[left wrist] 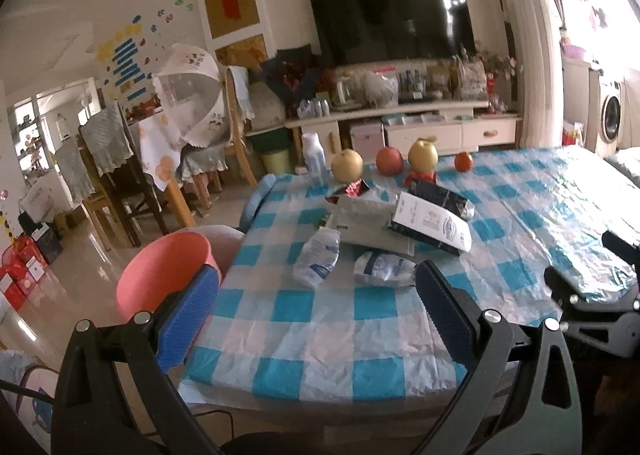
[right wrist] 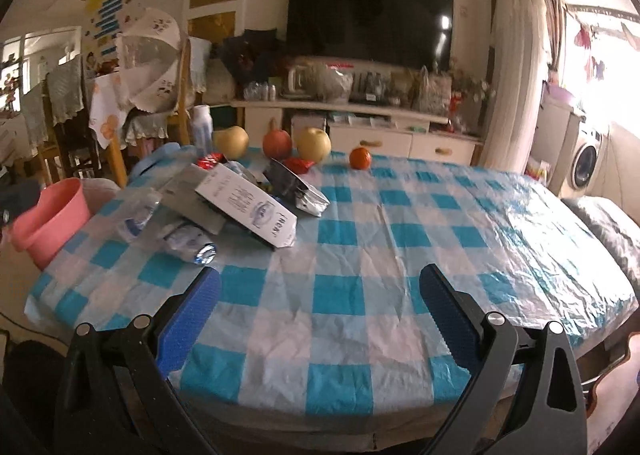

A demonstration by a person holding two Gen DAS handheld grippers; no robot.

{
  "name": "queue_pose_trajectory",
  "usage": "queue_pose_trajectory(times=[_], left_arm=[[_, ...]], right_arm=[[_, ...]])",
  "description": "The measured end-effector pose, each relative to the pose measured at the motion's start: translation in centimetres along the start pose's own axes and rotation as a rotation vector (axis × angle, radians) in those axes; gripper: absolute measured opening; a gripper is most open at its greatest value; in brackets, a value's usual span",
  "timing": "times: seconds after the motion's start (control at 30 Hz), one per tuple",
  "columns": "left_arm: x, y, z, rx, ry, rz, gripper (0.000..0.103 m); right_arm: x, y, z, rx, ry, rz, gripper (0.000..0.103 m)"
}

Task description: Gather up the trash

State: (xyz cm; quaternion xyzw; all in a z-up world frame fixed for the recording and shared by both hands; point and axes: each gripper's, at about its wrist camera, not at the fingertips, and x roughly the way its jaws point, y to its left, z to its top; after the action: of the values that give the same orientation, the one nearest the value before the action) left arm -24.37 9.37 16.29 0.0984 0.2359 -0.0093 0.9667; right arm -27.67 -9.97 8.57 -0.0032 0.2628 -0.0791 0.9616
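You had not picked anything up yet: this looked like the start, both tools held back over the near edge of the table (right wrist: 360,335). Your left gripper (left wrist: 316,311) had its jaws apart and empty; your right gripper (right wrist: 320,311) was likewise spread wide with nothing between the pads.

The trash lay in one heap: a crushed bottle (left wrist: 318,257), a crumpled wrapper (left wrist: 384,269) just right of it, and behind those a grey pack (left wrist: 360,221) under a white carton (left wrist: 432,225). The pink bin (left wrist: 168,275) stood off the table's edge, left of the heap.

Your next move, I judged, was to reach the left gripper forward to the bottle, the nearest piece, close on it gently since it would crumple, and carry it left to the bin.

Beyond the heap the fruit (left wrist: 386,161) stood in a row and should stay. The checked plastic cloth was wrinkled and might drag. A TV (left wrist: 390,19) hung on the far wall.
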Motion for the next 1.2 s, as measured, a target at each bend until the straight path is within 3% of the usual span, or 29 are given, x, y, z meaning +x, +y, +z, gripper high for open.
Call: queue_pose_trajectory(times=[0.57, 1.2], left_arm=[[-1.9, 0.9, -0.9, -0.033, -0.035, 0.01, 0.099], [-1.1, 0.6, -1.7, -0.048, -0.021, 0.02, 0.099]], right_arm=[[-2.7, -0.2, -0.9, -0.043, -0.129, -0.023, 0.098], [-1.7, 0.1, -1.4, -0.105, -0.124, 0.026, 0.098]])
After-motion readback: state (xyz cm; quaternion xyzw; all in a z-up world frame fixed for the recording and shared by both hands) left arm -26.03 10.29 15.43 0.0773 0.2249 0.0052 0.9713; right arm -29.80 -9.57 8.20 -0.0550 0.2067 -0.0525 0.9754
